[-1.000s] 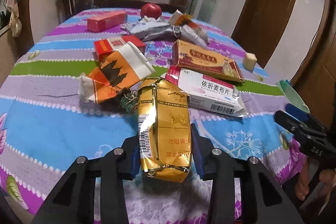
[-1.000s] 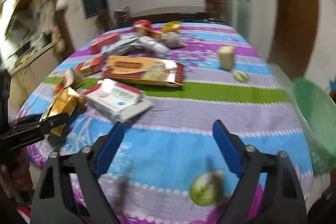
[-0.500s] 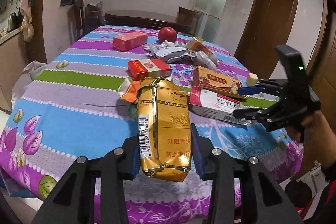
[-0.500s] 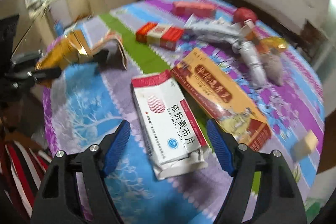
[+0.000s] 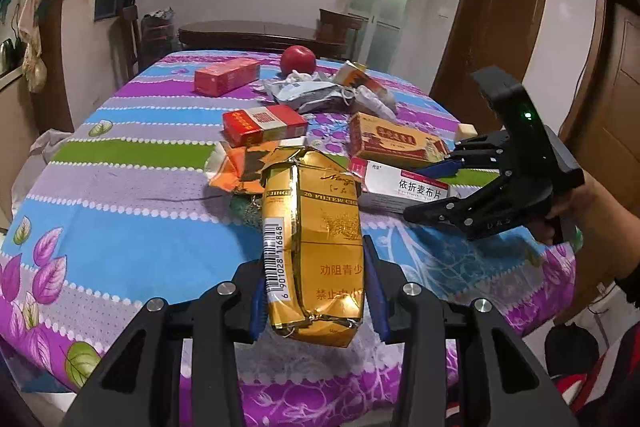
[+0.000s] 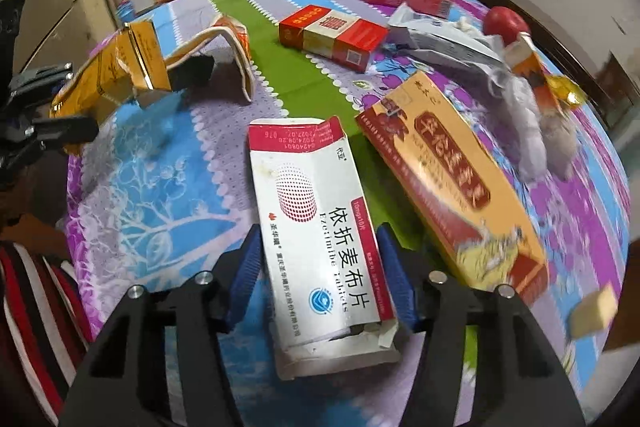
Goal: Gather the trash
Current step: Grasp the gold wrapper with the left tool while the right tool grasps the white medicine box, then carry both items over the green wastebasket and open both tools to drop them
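Just right tongs (image 6: 320, 279) closing astride white box (image 6: 320, 239) near table edge (image 6: 92, 311)

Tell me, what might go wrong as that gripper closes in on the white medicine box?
The right gripper is closing astride the white medicine box, whose near end is torn open and crumpled; it may crush or slip rather than lift cleanly. The orange box lies right beside it, so a finger could nudge it. The left gripper holds the gold pack only by its lower end, so it could sag or slide.
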